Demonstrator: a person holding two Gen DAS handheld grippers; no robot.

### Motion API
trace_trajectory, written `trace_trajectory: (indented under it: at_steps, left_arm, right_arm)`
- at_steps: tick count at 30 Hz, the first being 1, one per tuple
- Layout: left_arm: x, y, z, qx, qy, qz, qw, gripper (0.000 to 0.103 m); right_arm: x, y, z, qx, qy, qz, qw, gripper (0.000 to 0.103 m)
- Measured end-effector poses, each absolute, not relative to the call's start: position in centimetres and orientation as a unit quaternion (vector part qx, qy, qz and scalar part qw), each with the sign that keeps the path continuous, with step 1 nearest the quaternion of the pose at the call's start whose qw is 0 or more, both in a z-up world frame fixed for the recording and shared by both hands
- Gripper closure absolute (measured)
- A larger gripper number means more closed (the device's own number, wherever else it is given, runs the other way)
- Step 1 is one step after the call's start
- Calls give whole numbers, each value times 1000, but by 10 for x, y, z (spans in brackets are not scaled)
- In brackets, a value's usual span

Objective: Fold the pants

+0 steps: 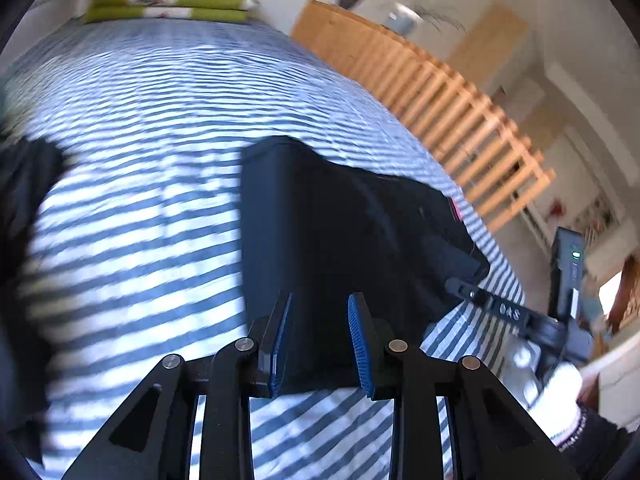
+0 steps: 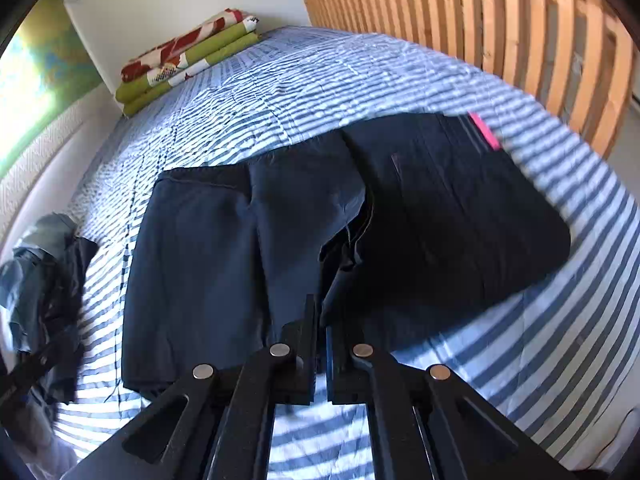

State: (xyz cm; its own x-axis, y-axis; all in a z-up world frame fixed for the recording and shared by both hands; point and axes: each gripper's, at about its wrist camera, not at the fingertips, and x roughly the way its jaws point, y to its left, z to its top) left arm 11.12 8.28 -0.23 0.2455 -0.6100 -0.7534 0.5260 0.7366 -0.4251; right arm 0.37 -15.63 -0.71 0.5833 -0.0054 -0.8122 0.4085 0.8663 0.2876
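Observation:
Dark navy pants [image 2: 220, 248] lie partly folded on the blue-and-white striped bed cover [image 2: 560, 320], with a pink label [image 2: 486, 130] at the far right corner. My right gripper [image 2: 322, 332] is shut on the pants' near edge, where a fold of cloth rises between the fingers. In the left wrist view the pants [image 1: 340, 220] form a dark block, and my left gripper [image 1: 320, 336] hovers open over their near edge with nothing clamped. The right gripper [image 1: 456, 285] comes in from the right, held by a hand in a white sleeve [image 1: 560, 400].
A folded green and red blanket [image 2: 184, 60] sits at the far end of the bed. A wooden slatted rail [image 2: 520, 32] runs along the right side. A heap of dark and grey clothes [image 2: 44, 280] lies at the left edge by the wall.

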Motion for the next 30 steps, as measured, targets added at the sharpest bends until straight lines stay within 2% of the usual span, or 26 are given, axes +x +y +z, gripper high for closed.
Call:
trace_trajectory:
  at_steps: [6, 10, 11, 12, 14, 18, 22, 25, 30]
  left_arm:
    - [131, 33, -57, 21, 554, -326, 766, 73]
    - [134, 38, -72, -1, 555, -326, 765, 73]
    - [135, 38, -72, -5, 555, -325, 765, 73]
    - [136, 38, -73, -5, 555, -326, 765, 73]
    - [136, 38, -73, 3, 553, -327, 766, 73]
    - [135, 39, -71, 12, 549, -330, 768, 73]
    - [133, 36, -72, 11, 548, -331, 768, 71]
    - [130, 33, -71, 16, 546, -331, 769, 70]
    - [131, 35, -72, 10, 547, -336, 766, 70]
  right_arm:
    - [-6, -154, -18, 218, 442, -105, 864, 100]
    - [0, -163, -20, 242, 437, -60, 864, 95]
    - [1, -171, -20, 257, 438, -36, 860, 90]
    - [3, -176, -21, 269, 440, -20, 857, 76]
    - [5, -191, -22, 290, 445, 0, 847, 63]
    - [8, -228, 1, 265, 441, -33, 857, 63]
    - [53, -250, 22, 214, 455, -32, 864, 63]
    - [100, -251, 13, 177, 486, -26, 856, 63]
    - [152, -258, -28, 195, 537, -13, 821, 63]
